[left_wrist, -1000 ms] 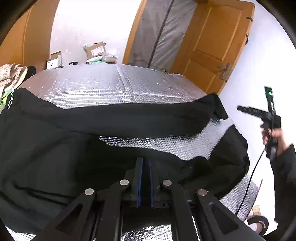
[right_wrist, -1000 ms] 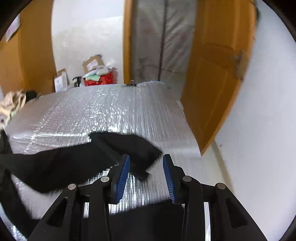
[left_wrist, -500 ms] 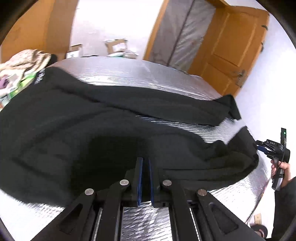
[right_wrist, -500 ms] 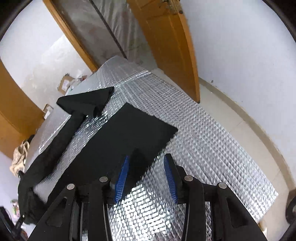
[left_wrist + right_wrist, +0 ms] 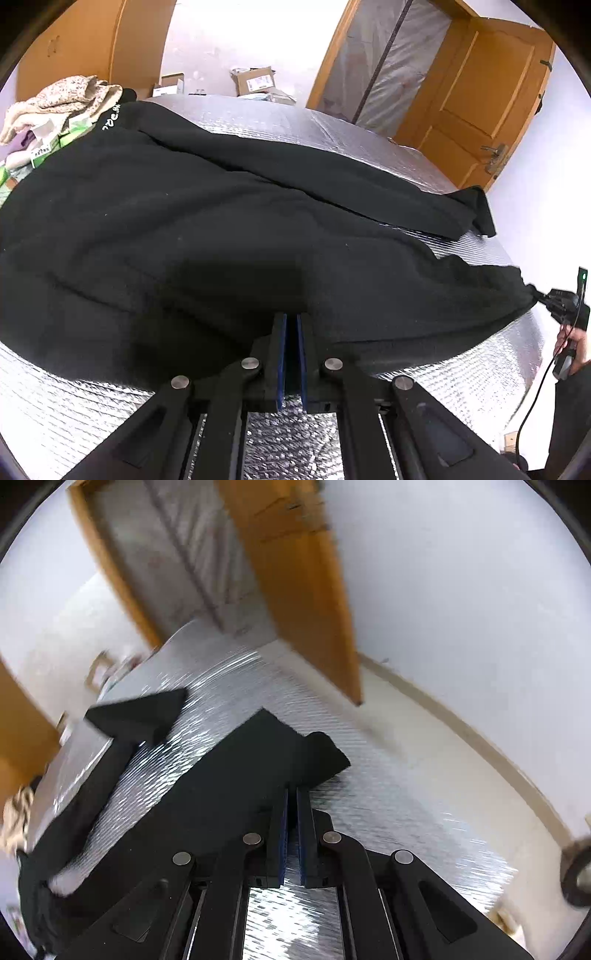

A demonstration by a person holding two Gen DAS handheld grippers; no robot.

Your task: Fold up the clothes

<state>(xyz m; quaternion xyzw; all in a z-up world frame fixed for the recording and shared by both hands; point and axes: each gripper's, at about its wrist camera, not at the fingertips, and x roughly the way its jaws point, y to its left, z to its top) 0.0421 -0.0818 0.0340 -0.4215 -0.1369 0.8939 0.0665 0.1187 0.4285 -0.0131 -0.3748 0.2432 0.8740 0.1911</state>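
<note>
I see the black trousers (image 5: 229, 236) spread across the silver foil-quilted surface (image 5: 303, 122). Half a second ago my right gripper (image 5: 291, 797) stood with its jaws apart over the near leg; now they are closed on that leg's hem, and the fabric between my two holds has pulled taut. My left gripper (image 5: 291, 321) grips the near edge of the waist end as before, jaws closed on cloth. I judge that both ends of the near leg are secured, so it can be lifted and laid over the far leg (image 5: 332, 173) for the lengthwise fold.

The garment is a soft, matte, fleece-like knit, creased in broad ridges, with white lettering near its far left end. The far leg's cuff (image 5: 144, 712) ends square. The surface is a glossy embossed grid. Beyond the far left edge lies a pile of pale patterned laundry (image 5: 62, 99); small cardboard boxes (image 5: 255, 79) sit behind.
</note>
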